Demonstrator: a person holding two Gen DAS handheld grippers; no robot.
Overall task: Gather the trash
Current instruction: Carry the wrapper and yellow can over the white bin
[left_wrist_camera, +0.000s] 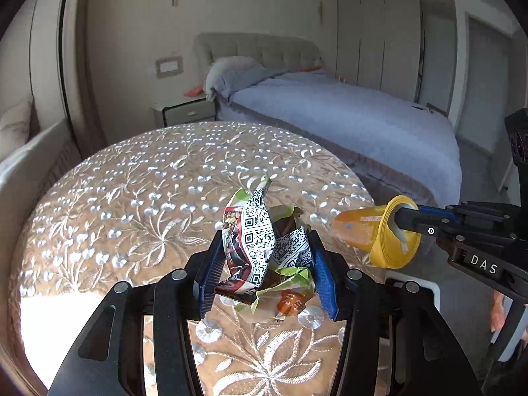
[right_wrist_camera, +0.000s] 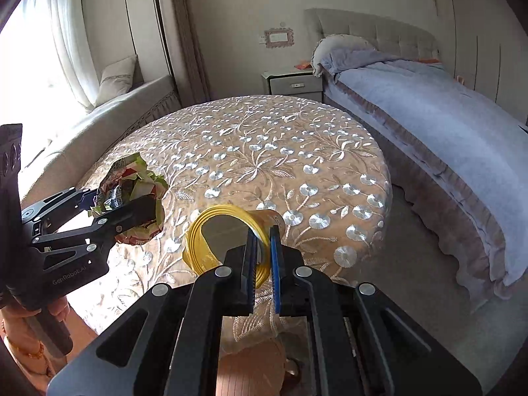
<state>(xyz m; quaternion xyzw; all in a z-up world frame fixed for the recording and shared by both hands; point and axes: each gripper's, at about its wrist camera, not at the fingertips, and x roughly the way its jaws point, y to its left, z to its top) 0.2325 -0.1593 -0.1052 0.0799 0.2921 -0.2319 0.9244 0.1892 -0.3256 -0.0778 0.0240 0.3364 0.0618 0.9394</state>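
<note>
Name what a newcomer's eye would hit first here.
The crumpled snack wrapper clamped in the left gripper above the embroidered round table. Beside it the right gripper pinches the rim of a yellow cup held on its side.

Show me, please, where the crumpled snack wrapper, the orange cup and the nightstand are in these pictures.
crumpled snack wrapper [left_wrist_camera: 255, 241]: left wrist view, on its QR-code panel.
orange cup [left_wrist_camera: 358, 229]: left wrist view, on its side wall.
nightstand [right_wrist_camera: 294, 83]: right wrist view, on its drawer front.
</note>
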